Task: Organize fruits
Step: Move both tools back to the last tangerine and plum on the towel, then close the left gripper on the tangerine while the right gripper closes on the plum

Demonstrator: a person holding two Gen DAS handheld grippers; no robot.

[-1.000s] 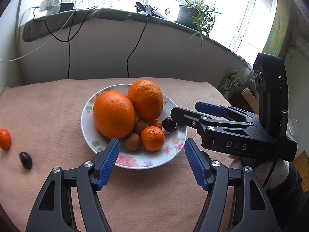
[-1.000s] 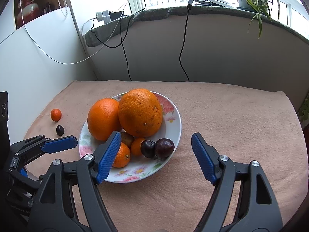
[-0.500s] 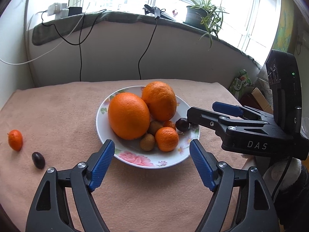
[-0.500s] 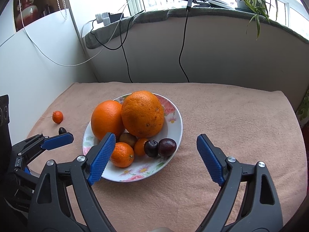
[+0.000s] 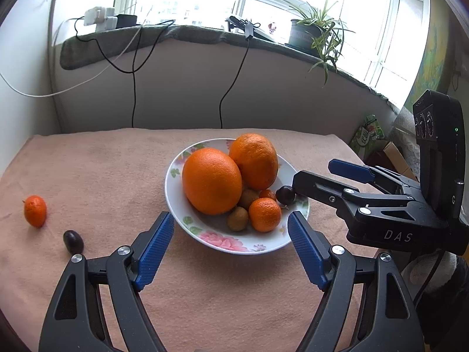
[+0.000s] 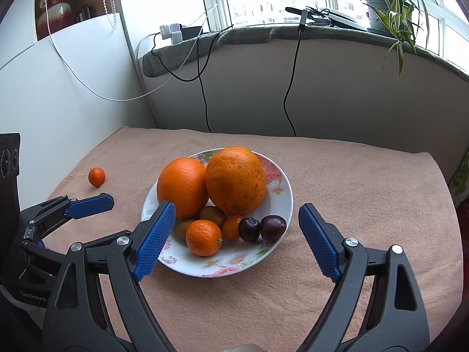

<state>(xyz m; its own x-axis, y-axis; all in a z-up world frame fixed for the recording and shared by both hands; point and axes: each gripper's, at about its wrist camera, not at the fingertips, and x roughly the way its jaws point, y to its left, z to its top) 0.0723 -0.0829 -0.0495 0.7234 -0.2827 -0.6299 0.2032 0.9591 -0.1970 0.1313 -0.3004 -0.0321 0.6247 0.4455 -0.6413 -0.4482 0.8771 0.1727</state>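
A floral white plate (image 5: pixel 222 243) (image 6: pixel 234 267) on the pink cloth holds two large oranges (image 5: pixel 211 180) (image 6: pixel 235 179), small mandarins (image 5: pixel 264 214), brown longans (image 5: pixel 237 218) and two dark plums (image 6: pixel 273 227). A small mandarin (image 5: pixel 35 210) (image 6: pixel 96 176) and a dark plum (image 5: pixel 73 241) lie loose on the cloth at the left. My left gripper (image 5: pixel 230 246) is open and empty, in front of the plate. My right gripper (image 6: pixel 237 240) is open and empty, near the plate's front right; it also shows in the left wrist view (image 5: pixel 319 179).
A wall with hanging cables (image 5: pixel 133 88) backs the table. A potted plant (image 5: pixel 316 32) stands on the sill. A white cabinet (image 6: pixel 58 94) is at the left. Boxes (image 5: pixel 378 146) lie beyond the table's right edge (image 5: pixel 346 146).
Both grippers have drawn back from the plate, still open. The left wrist view has shifted left, so the loose mandarin and plum sit further into view.
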